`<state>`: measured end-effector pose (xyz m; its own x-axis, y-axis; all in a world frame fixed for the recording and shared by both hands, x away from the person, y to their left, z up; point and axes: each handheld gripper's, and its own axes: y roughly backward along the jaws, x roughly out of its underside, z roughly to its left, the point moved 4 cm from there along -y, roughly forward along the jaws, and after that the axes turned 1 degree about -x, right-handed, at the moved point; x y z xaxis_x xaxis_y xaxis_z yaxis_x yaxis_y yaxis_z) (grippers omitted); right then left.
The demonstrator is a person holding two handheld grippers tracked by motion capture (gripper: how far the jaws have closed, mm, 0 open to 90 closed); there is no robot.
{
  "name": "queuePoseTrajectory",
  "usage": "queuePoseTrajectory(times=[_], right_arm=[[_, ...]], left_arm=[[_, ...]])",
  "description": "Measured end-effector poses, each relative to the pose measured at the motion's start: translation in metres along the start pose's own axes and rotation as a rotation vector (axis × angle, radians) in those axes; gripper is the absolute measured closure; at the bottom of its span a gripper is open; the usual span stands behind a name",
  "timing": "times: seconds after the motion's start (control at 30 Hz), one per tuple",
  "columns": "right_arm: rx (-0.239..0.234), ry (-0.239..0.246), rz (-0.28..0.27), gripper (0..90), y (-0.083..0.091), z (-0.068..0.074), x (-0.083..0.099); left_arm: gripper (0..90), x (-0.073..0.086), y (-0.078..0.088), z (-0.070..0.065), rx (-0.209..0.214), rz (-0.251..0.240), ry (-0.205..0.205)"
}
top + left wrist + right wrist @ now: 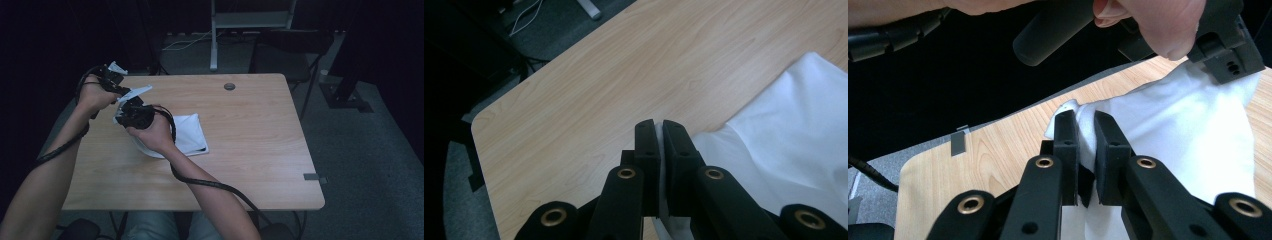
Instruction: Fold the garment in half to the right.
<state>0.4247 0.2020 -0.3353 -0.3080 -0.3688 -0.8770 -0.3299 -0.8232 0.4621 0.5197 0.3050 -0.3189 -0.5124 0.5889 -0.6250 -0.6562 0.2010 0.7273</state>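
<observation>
A white cloth (187, 134) lies folded on the wooden surface (250, 150), left of centre in the high view, its flat part spread toward three o'clock of the person's hands while its near-left end is lifted toward the two tools. The left tool (658, 150) has its jaws drawn together on a thin edge of the fabric, a sliver of white showing between the black pads, with the rest of the sheet falling away toward four o'clock in the left gripper view. The right tool (1084, 145) is likewise clamped on the cloth, pinching a bunched fold near a corner, and in its own view the left hand (1158, 22) and its tool sit at about one o'clock, just beyond the raised fabric. In the high view both tools meet over the surface's left part, the left one (111, 80) at roughly eleven o'clock of the right one (134, 112). The material looks light, soft and limp: it creases, drapes and sags between the grips, so it will probably not hold any shape. It seems neither fragile nor slippery, though a thin single layer could slide out of a shallow pinch. Hems and corners are likely the best holds, taken well apart so the sheet hangs taut.
</observation>
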Motion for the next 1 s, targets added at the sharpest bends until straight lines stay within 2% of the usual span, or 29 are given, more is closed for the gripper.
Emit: queuePoseTrajectory(times=[0.37,1.0], right_arm=[[0.002,-0.019,0.002,82.5,0.004,-0.007,0.013],[0.025,-0.046,0.01,82.2,0.025,-0.024,0.031]], left_arm=[[86.8,-0.006,-0.01,-0.014,0.007,0.008,-0.025],[86.7,-0.021,-0.021,-0.038,0.033,0.004,-0.05]])
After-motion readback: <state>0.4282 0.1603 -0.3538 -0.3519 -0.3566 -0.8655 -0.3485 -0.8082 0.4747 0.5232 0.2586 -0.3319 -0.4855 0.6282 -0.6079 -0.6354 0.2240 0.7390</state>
